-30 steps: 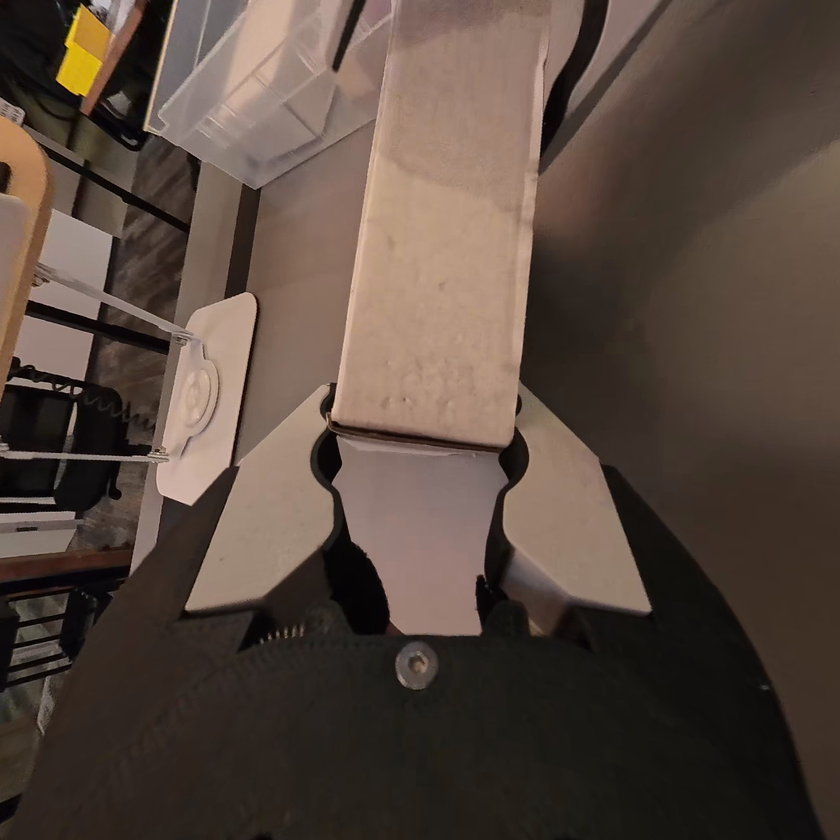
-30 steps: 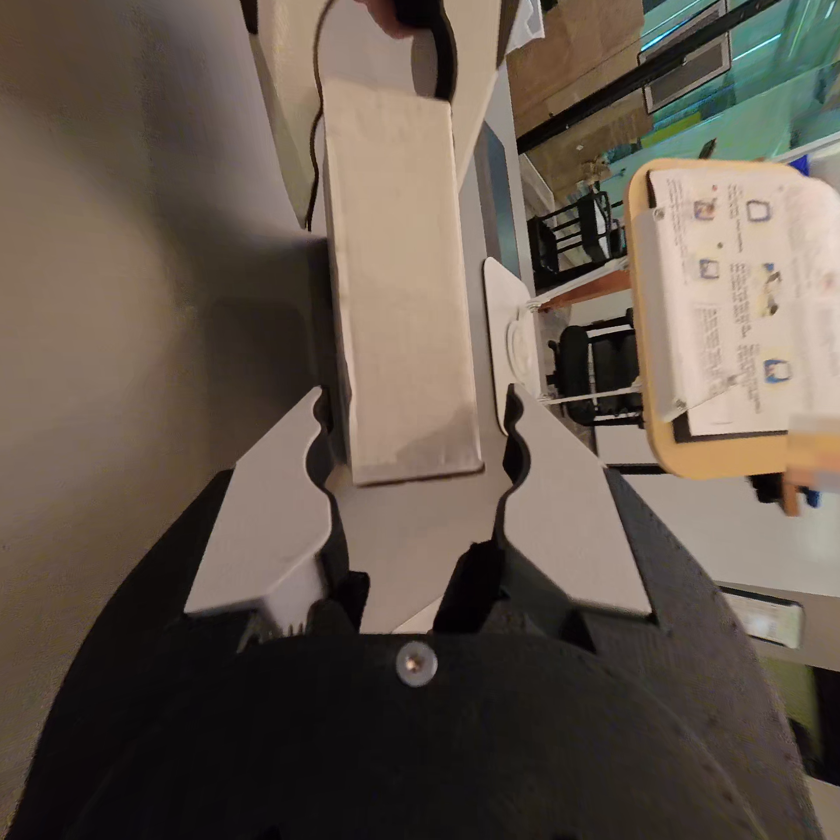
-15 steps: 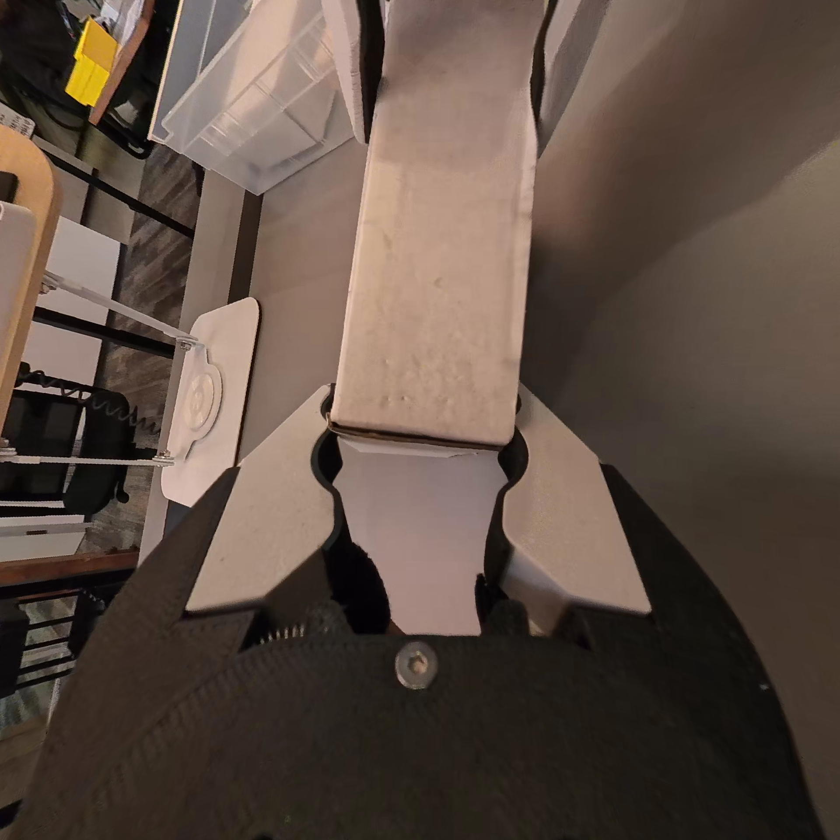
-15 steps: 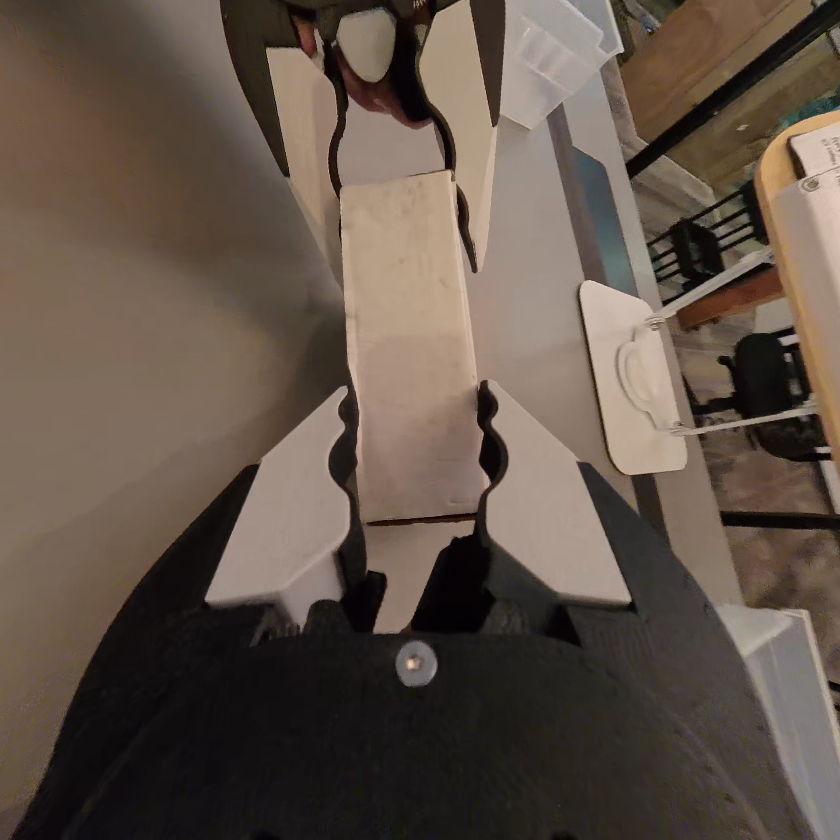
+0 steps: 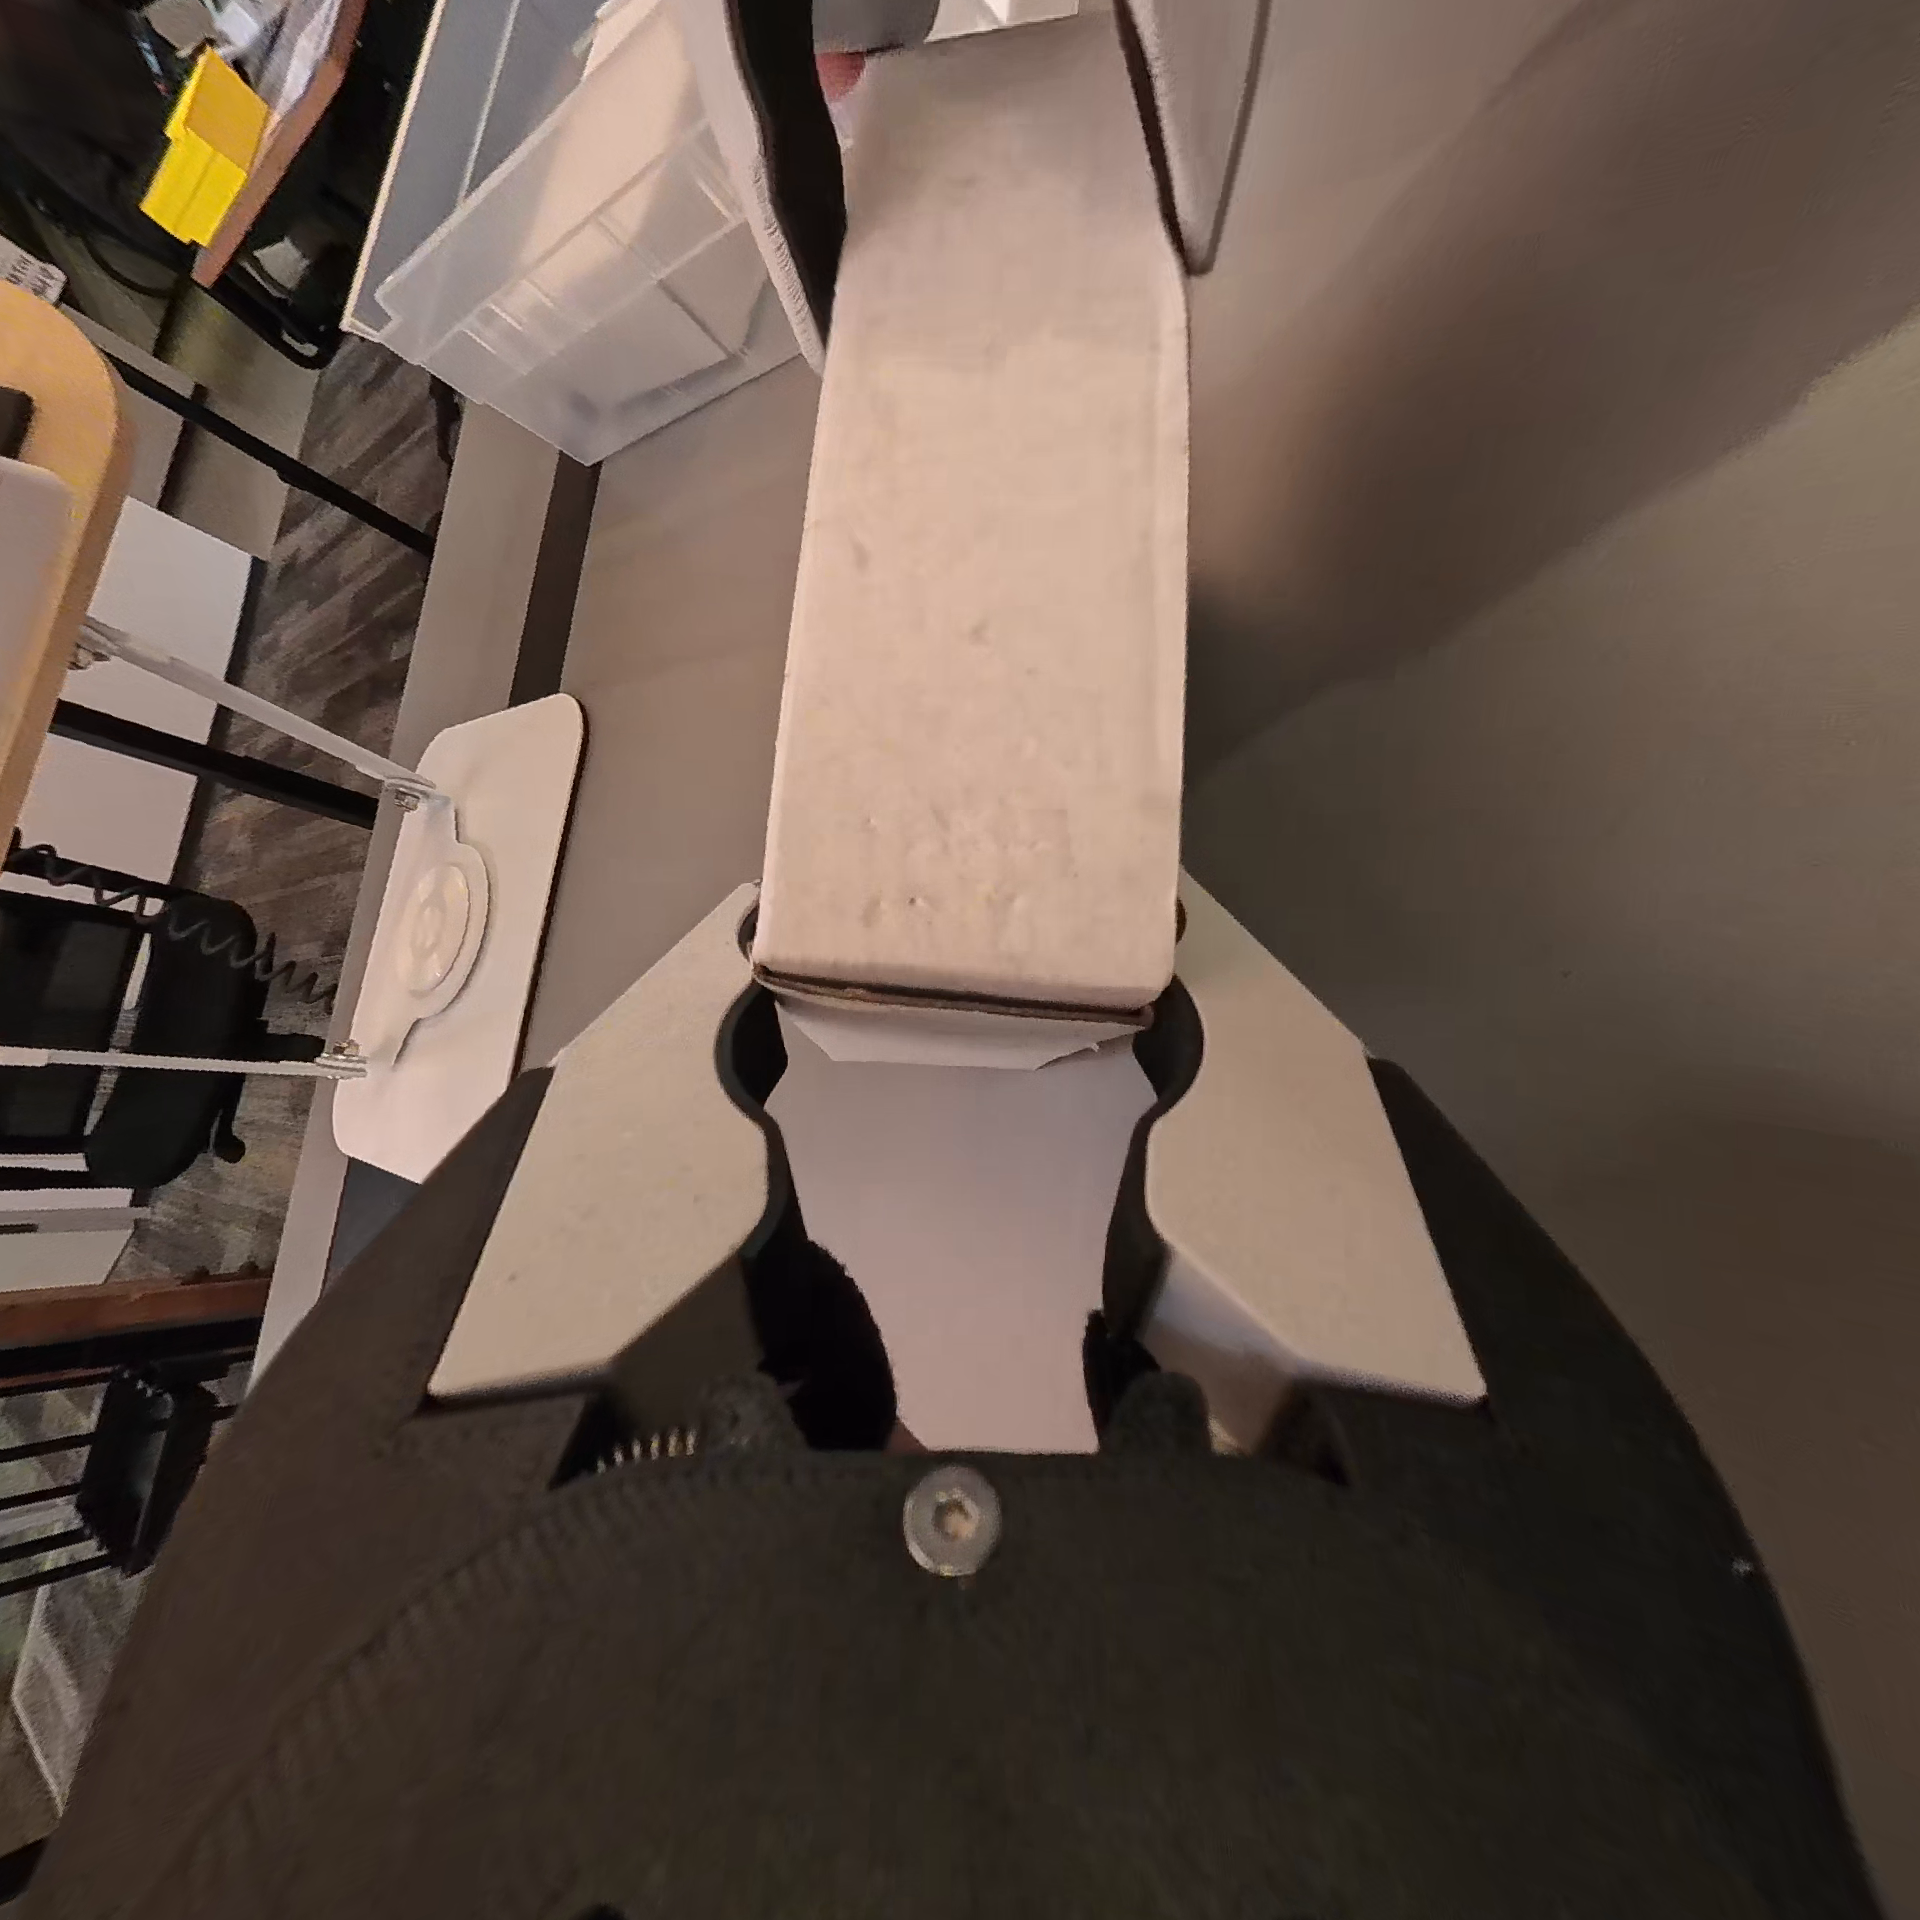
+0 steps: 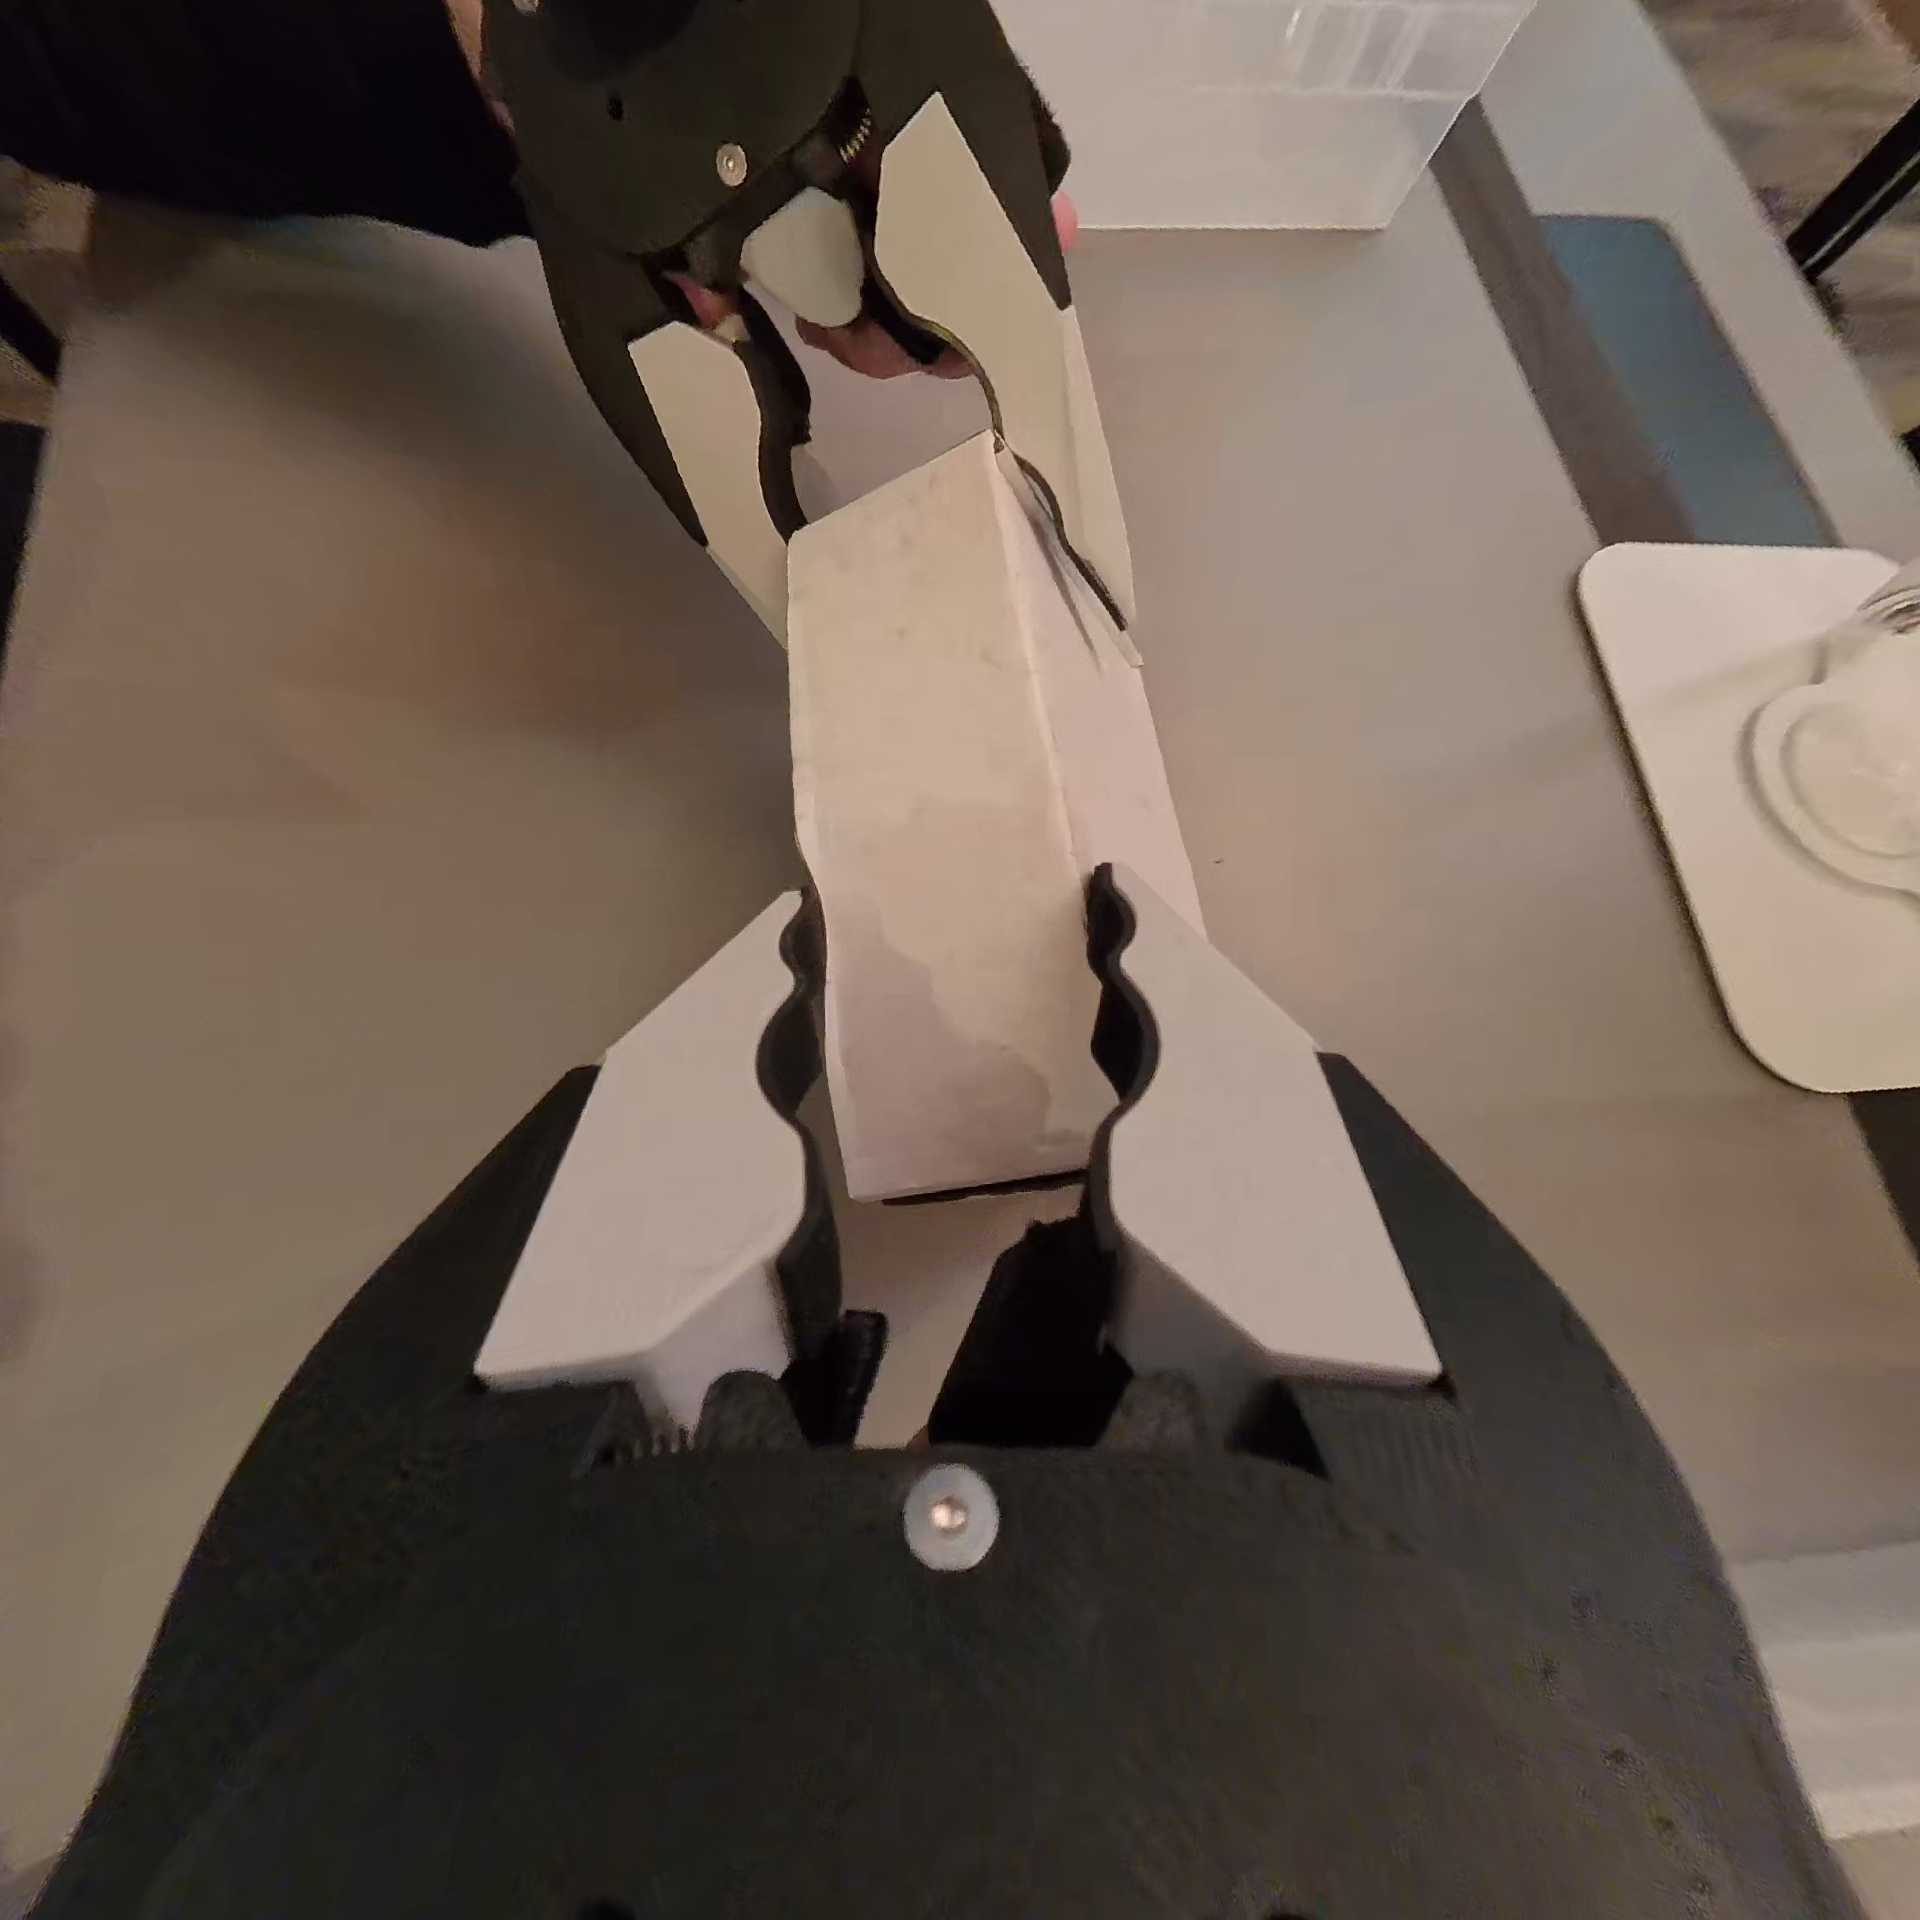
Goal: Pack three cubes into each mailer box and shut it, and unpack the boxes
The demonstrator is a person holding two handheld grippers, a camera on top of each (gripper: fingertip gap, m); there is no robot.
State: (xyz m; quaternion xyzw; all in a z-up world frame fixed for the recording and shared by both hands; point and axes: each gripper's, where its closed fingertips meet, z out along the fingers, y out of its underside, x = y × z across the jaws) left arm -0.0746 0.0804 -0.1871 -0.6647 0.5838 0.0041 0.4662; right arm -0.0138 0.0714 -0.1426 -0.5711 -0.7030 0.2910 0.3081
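Grippers at opposite ends of one white box (image 6: 935, 831), held above grey table (image 6: 364, 727): right gripper (image 6: 951, 914) clamped on near end, left gripper (image 5: 966, 935) clamped on far end. Left view alone shows yellow bin (image 5: 203, 177); both show clear tub (image 5: 582, 301).

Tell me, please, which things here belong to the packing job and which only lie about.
Job:
- long white cardboard mailer box
- left claw, shut on it
- right claw, around its other end

Lying about:
- clear plastic bin
- white rounded pad
- yellow block
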